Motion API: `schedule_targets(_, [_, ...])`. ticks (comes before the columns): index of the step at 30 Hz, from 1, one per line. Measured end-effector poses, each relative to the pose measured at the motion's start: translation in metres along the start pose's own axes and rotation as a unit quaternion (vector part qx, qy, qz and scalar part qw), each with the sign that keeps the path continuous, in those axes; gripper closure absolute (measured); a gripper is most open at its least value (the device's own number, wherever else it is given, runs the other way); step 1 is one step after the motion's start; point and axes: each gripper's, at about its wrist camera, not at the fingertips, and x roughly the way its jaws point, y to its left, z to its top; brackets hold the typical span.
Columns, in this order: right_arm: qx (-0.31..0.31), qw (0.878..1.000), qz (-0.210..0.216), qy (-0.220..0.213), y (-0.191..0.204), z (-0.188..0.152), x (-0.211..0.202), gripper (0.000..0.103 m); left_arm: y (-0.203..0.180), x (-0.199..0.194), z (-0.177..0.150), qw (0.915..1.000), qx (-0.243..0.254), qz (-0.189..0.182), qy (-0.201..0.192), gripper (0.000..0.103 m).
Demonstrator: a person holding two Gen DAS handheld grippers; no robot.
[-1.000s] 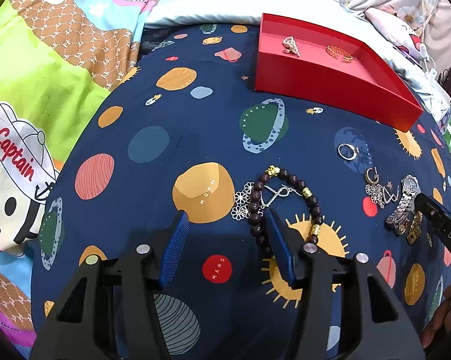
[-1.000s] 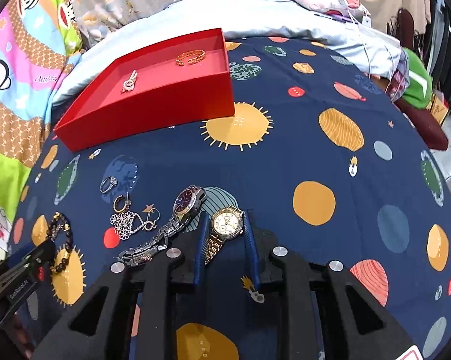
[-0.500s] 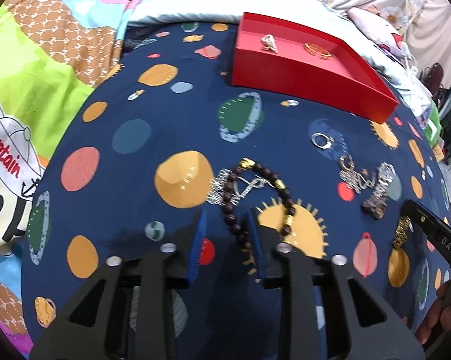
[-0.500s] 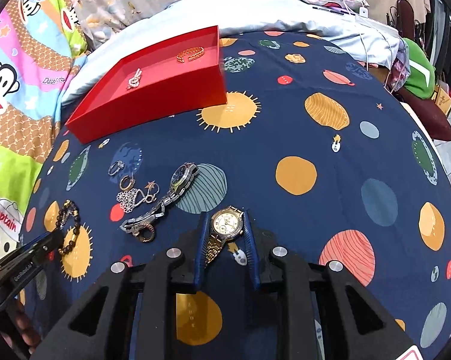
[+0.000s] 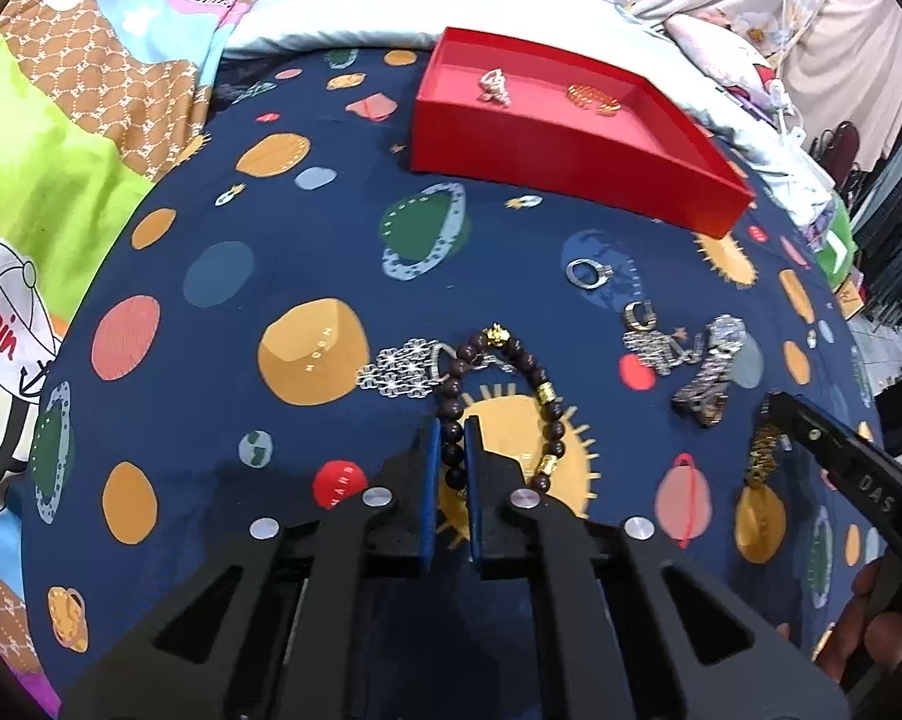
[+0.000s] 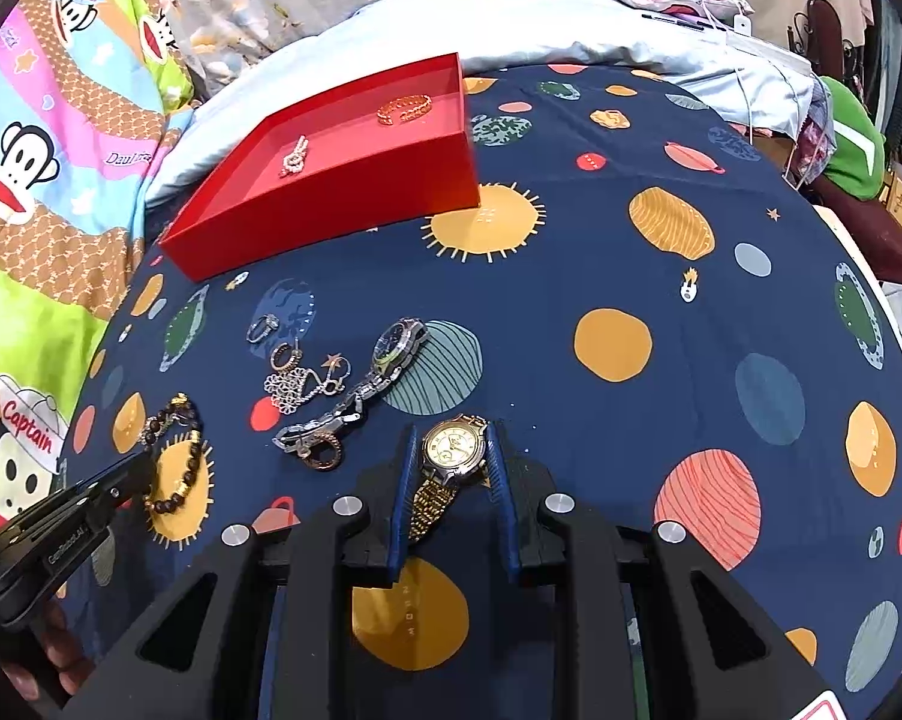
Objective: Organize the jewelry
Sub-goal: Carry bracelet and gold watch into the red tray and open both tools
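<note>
Beaded bracelet pinched in left claw; gold watch clamped by right claw.

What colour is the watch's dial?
Cream, on the watch with a gold band; right wrist view shows it best.

A navy planet-print bedsheet covers the bed, with a colourful cartoon monkey blanket and pale blue quilt beyond.
</note>
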Motion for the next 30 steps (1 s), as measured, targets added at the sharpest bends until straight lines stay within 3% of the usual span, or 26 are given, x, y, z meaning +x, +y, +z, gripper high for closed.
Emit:
schedule_targets(13, [-0.009,0.999,0.032,-0.034,0.007,0.010,-0.036,0.081,-0.026,-0.049,0.009,0.9972,0.024,-0.060,-0.037,0.096])
schedule_targets(18, [-0.018,0.998,0.039,-0.047,0.011,0.017,-0.048,0.081,-0.034,-0.067,0.017,0.9955,0.036,-0.067,-0.057,0.096])
schedule_targets(24, [-0.033,0.996,0.048,-0.065,0.015,0.035,-0.057,0.081,-0.037,-0.078,0.042,0.9939,0.041,-0.066,-0.078,0.096])
schedule_targets(30, [-0.048,0.992,0.065,-0.093,0.022,0.076,-0.062,0.081,-0.039,-0.083,0.090,0.9902,0.049,-0.064,-0.114,0.096])
